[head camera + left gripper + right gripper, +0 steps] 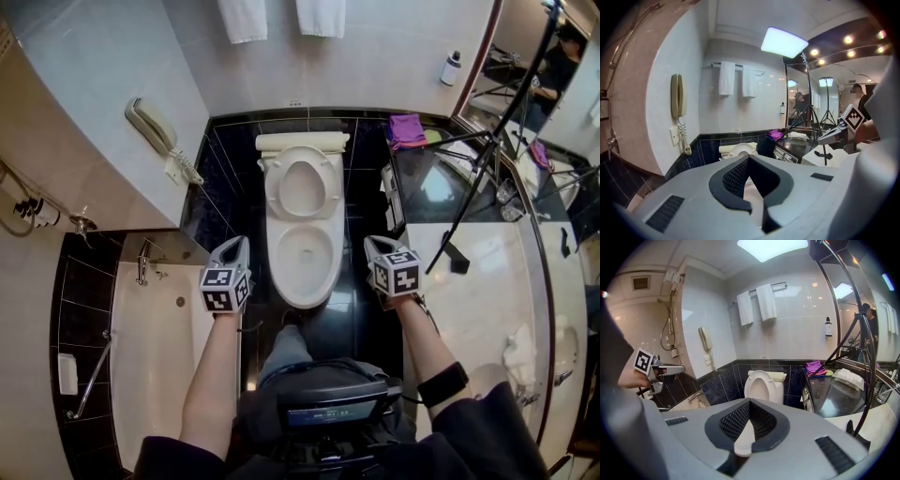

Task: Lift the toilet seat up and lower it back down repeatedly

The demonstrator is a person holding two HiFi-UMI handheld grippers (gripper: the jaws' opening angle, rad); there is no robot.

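The toilet seat (274, 187) stands raised in the upper middle of the head view, its ring leaning back against the white tank (302, 142). Just below it the open bowl (305, 298) shows at the centre of the frame. In the right gripper view the upright seat (761, 374) sits just above the fingers, at mid-frame.

The left gripper (236, 246) hangs to the left of the bowl and the right gripper (377, 246) to its right. Both are clear of the toilet, with the bowl between them.

In the left gripper view the left gripper's (747, 159) fingers are clenched tip to tip with nothing held between them. The right gripper's (749, 401) fingers are likewise clenched together and empty.

A wall telephone (150, 127) hangs at the upper left of the head view, with a bathtub (159, 347) at the lower left. A purple cloth (406, 129) lies on the black table (427, 183) at the upper right, beside a tripod (487, 159). Two white towels (242, 19) hang along the top edge.
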